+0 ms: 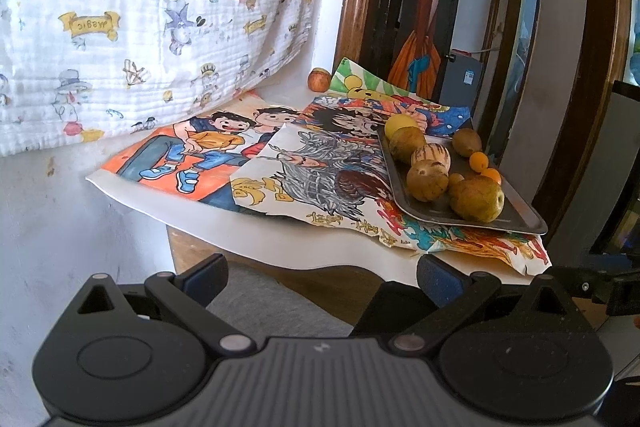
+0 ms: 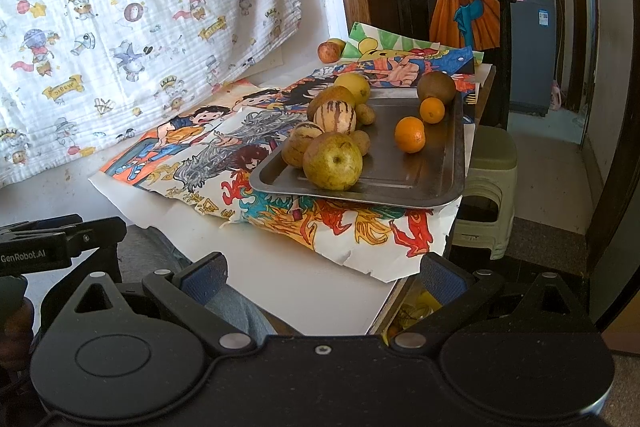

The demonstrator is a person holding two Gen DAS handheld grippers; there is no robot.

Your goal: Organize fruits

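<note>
The metal tray lies on coloured drawings at the right end of the table, and I take it as the landmark. It is rectangular; its long axis runs from the near table edge toward the far wall, a little turned to the right in the right wrist view.

On the tray, at the near left corner, sits a big yellow-green pear with its small dark end pointing toward the camera. Just behind it, touching, are two pale striped melons, then a brownish round fruit and a yellow fruit at the far left corner. Two oranges lie apart from this group, in the middle right part of the tray, one behind the other. A brown round fruit stands at the far right corner. One red apple rests off the tray, on the table beyond its far left corner, near the hanging printed cloth.

The left gripper hangs in front of the near table edge, left of the tray; its fingers are spread wide with nothing between them. The right gripper is also before the near edge, below the tray, fingers spread apart and empty. A green stool stands to the right of the tray, lower down.
</note>
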